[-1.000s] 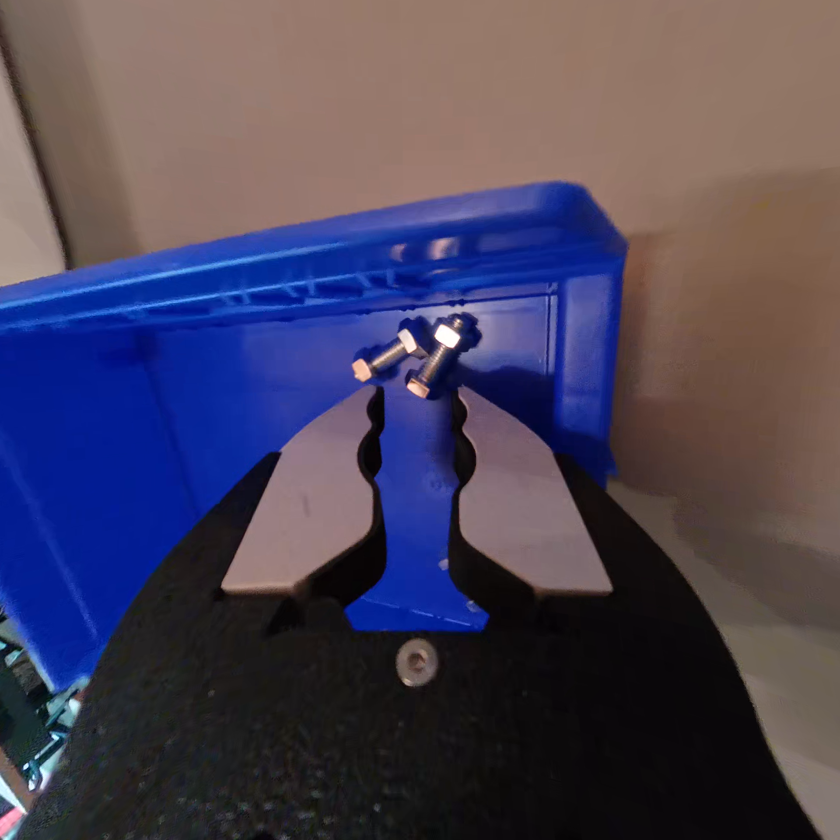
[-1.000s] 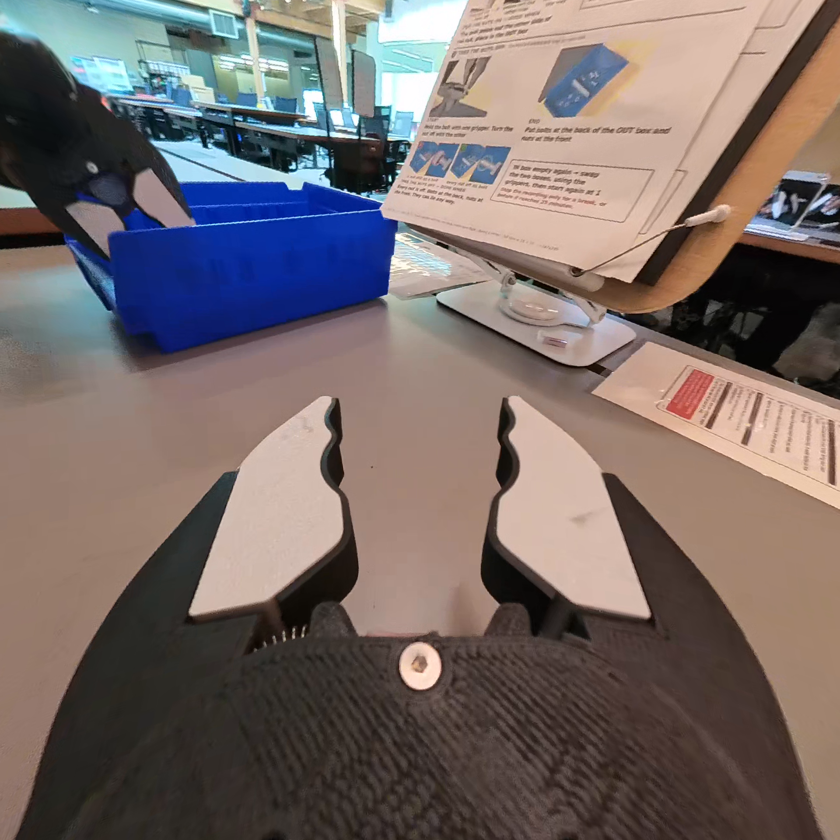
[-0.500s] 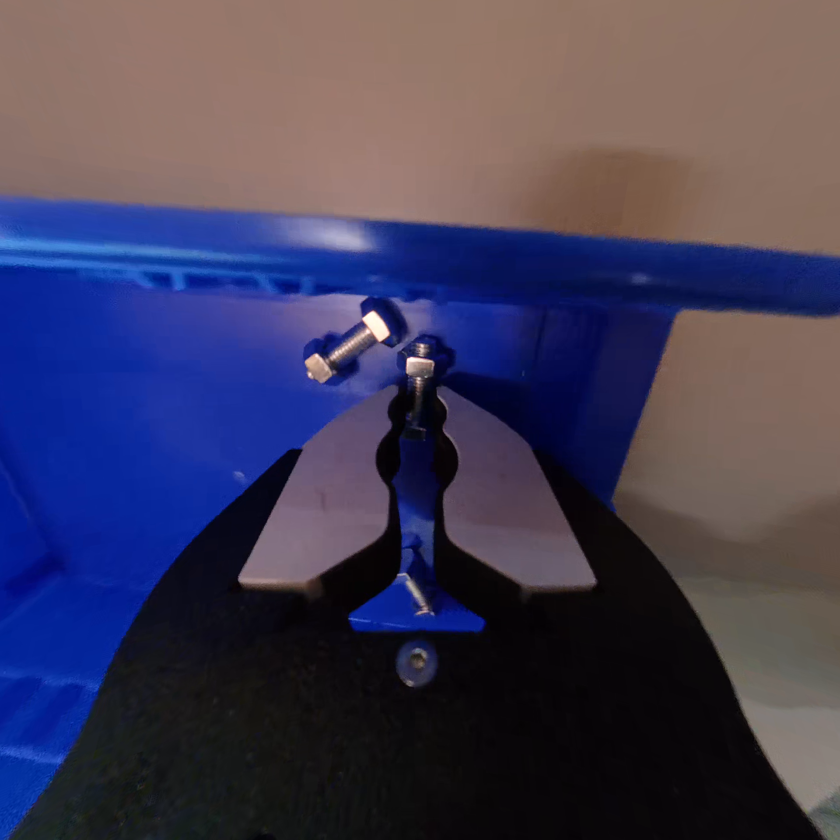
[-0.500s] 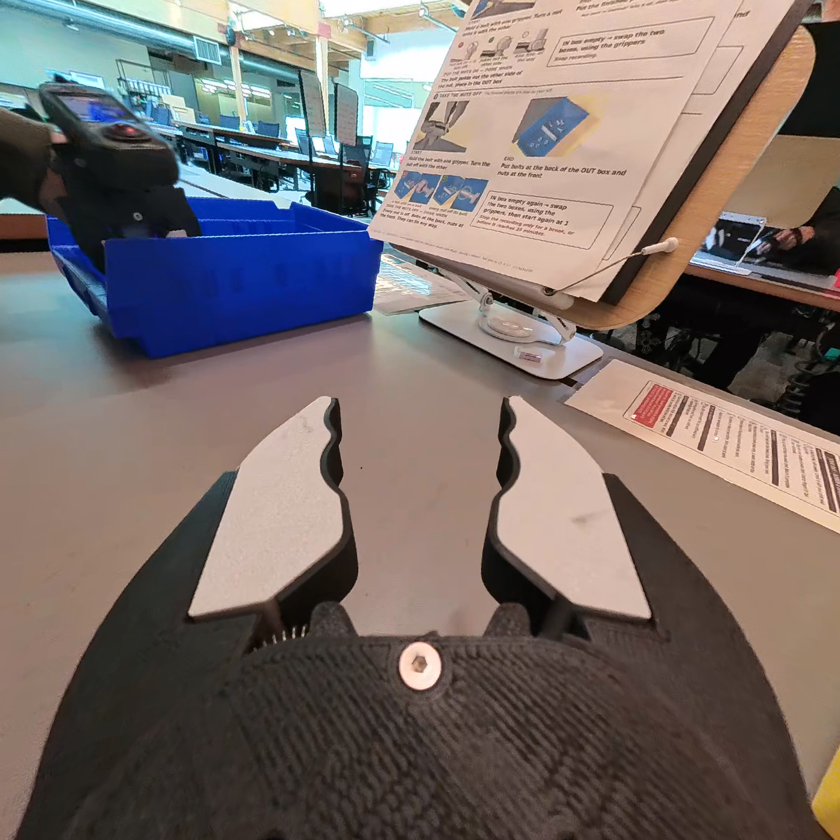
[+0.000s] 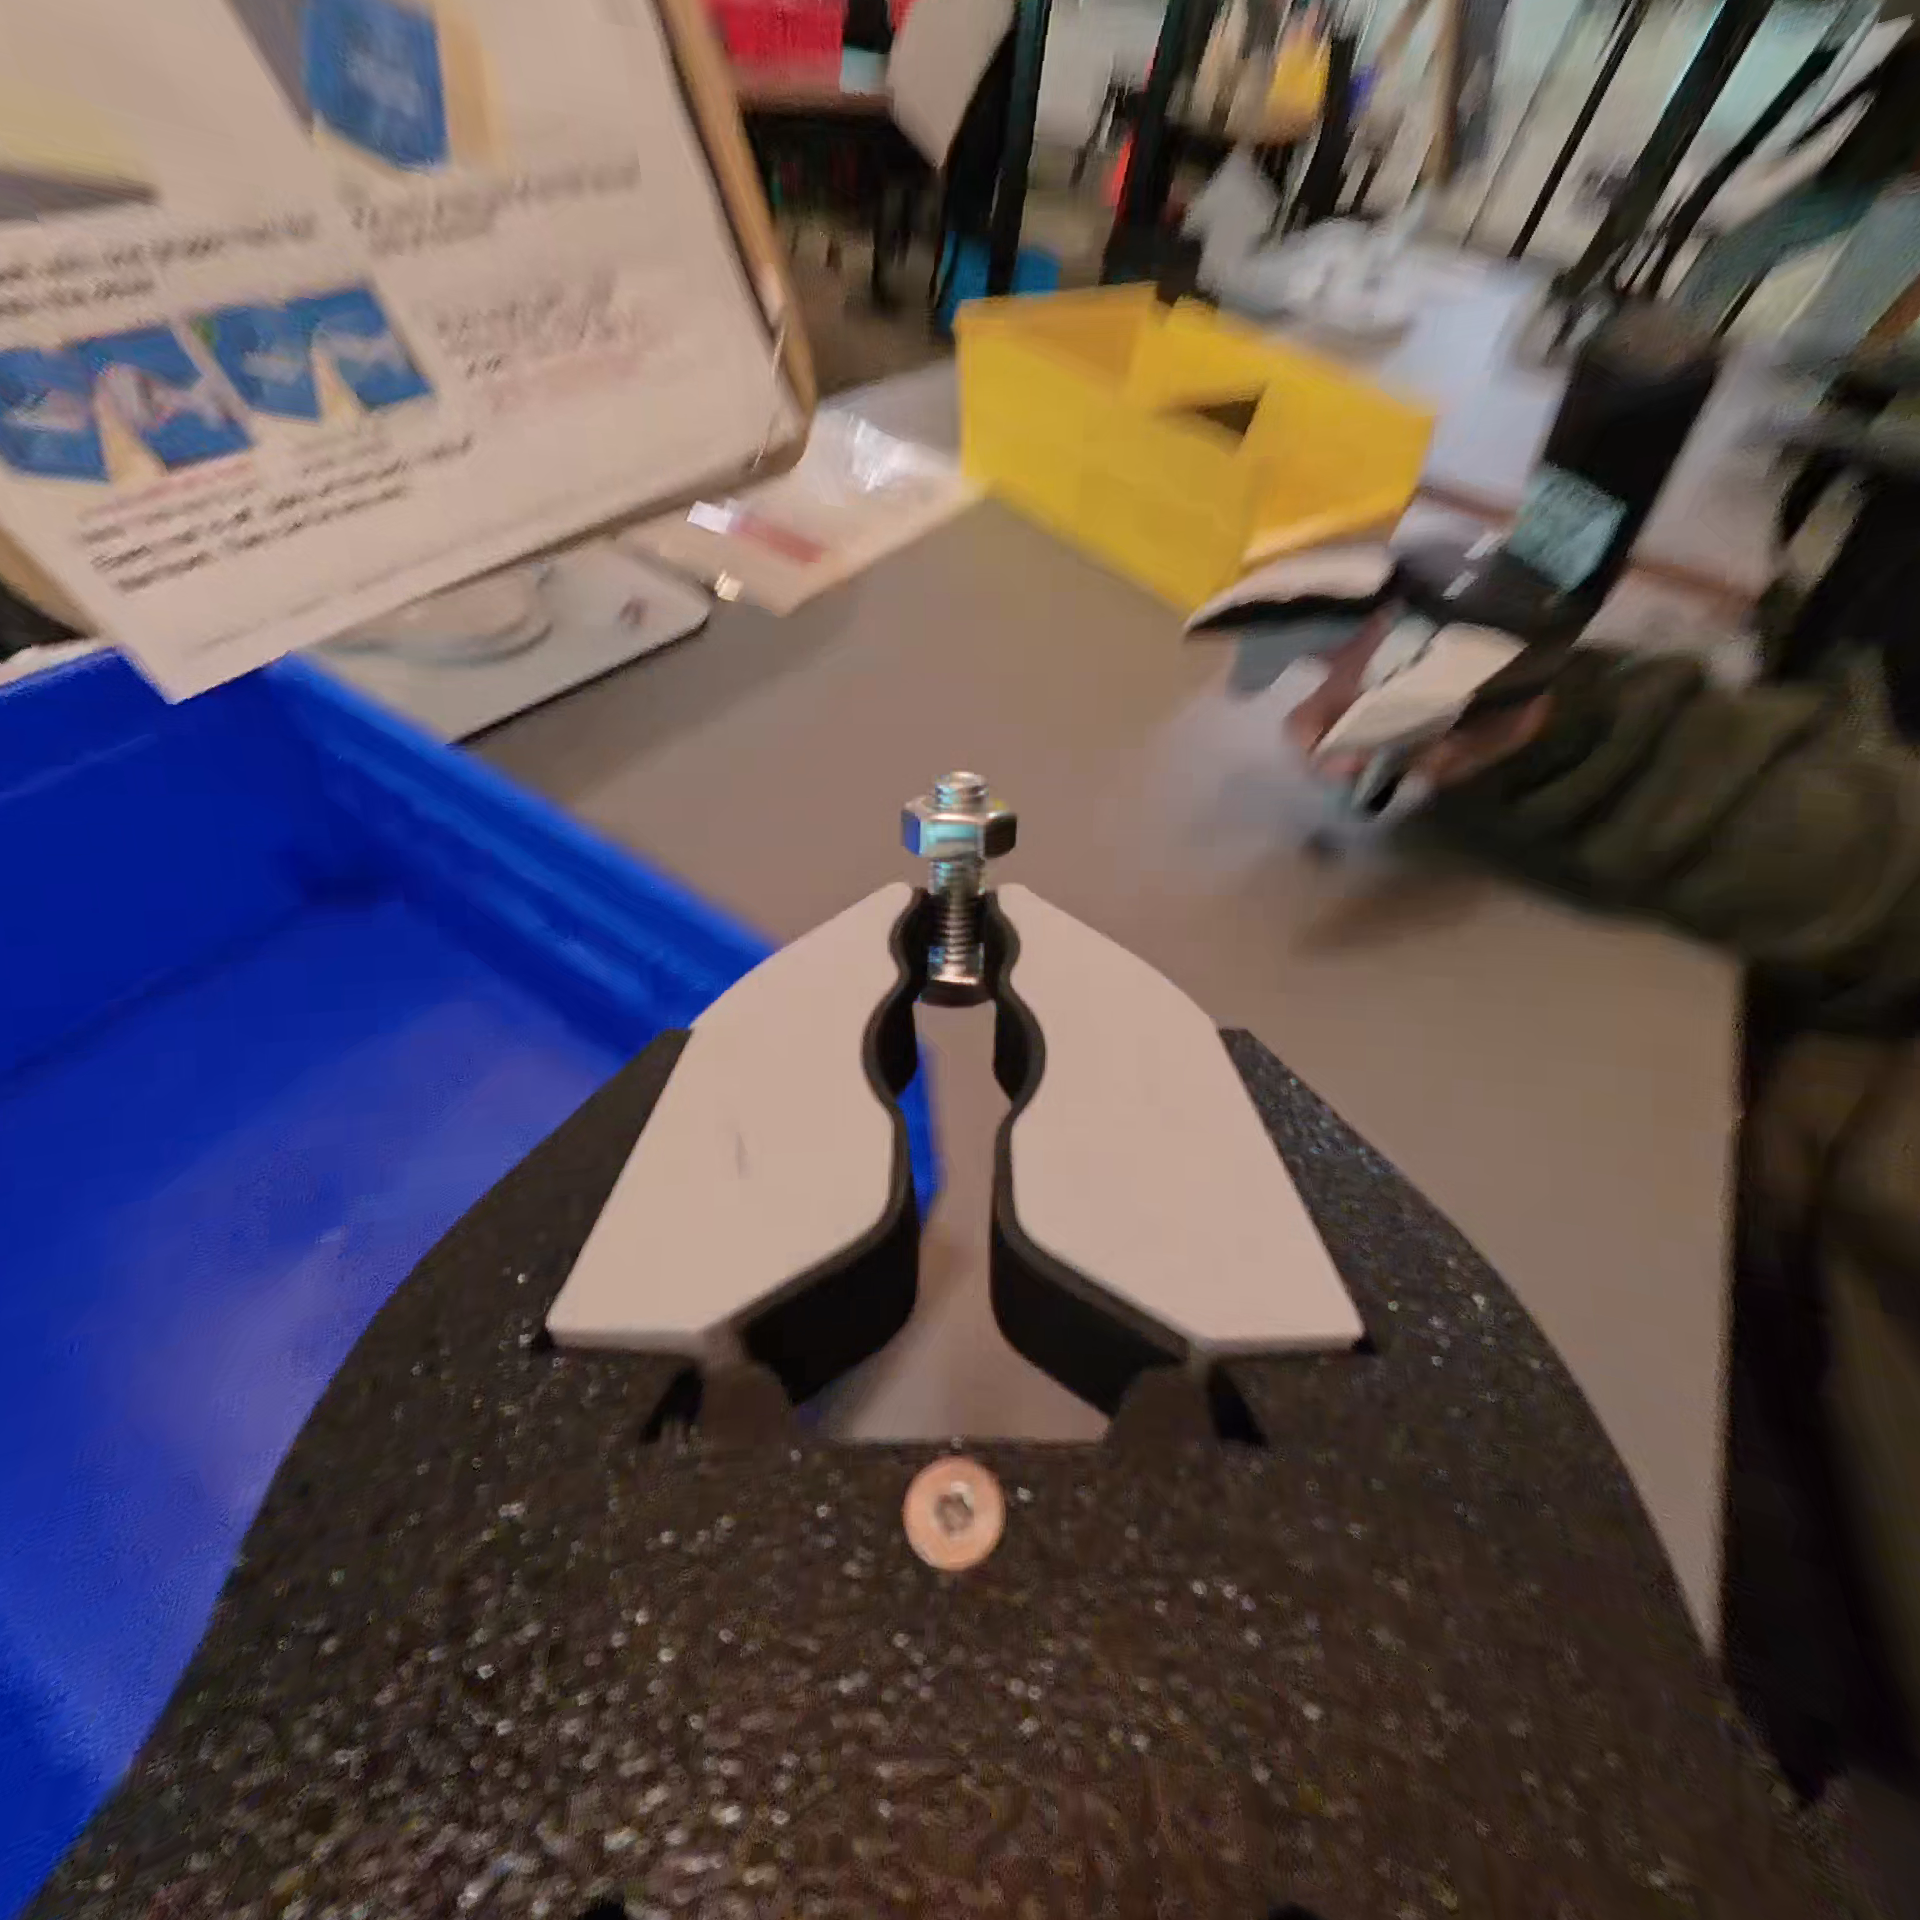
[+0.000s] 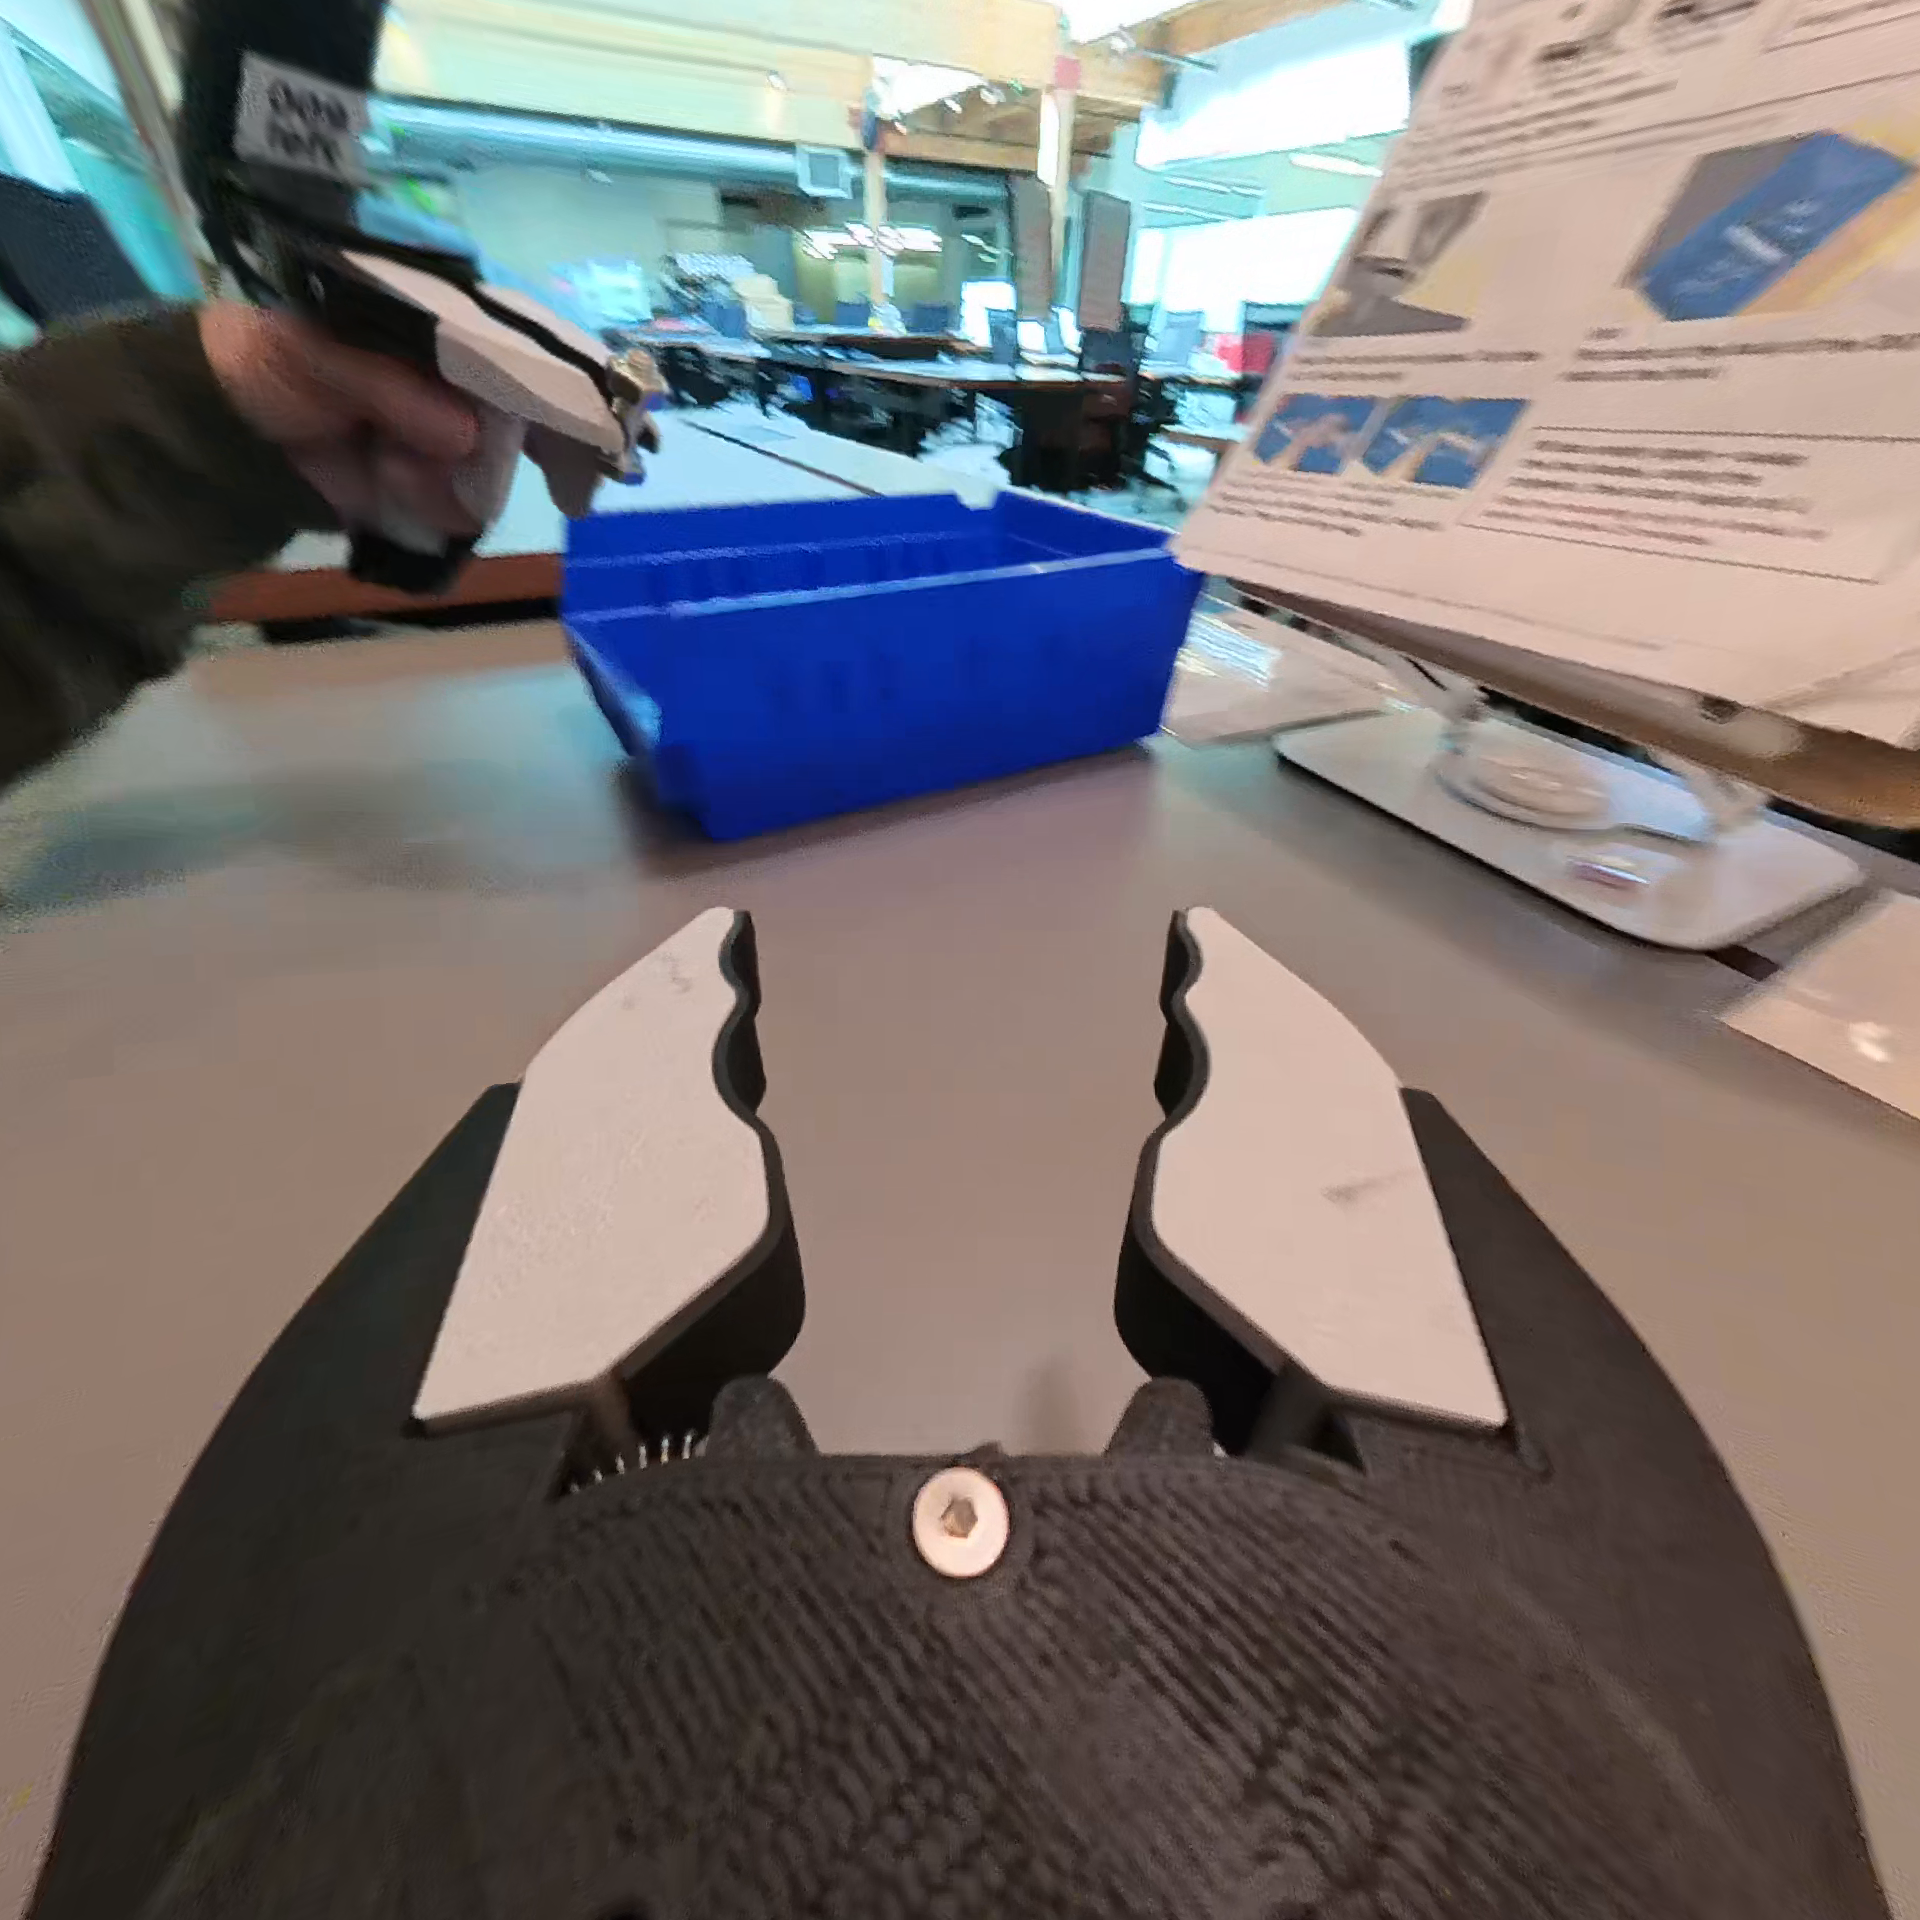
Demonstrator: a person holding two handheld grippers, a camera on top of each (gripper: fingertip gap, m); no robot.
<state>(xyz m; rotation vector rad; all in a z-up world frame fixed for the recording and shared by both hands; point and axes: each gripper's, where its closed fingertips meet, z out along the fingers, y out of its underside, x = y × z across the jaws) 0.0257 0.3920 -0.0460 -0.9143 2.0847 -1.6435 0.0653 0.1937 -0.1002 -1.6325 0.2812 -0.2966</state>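
My left gripper is shut on a silver bolt with a nut threaded near its far end. It holds the bolt in the air, above the grey table and just right of the blue bin. In the right wrist view the left gripper with the bolt hangs above the bin's left end. My right gripper is open and empty, low over the table, apart from the bin. It also shows blurred in the left wrist view.
A tilted board with instruction sheets stands on a white base right of the bin. A yellow bin sits farther back on the table. A paper sheet lies at the right edge. A person's sleeve is at right. My hands' fingertips stand some 20 cm from each other.
My left gripper closed on one bolt inside the blue bin, lifted it out and swung right, over the table. My right gripper stayed open and turned slightly left toward the bin.
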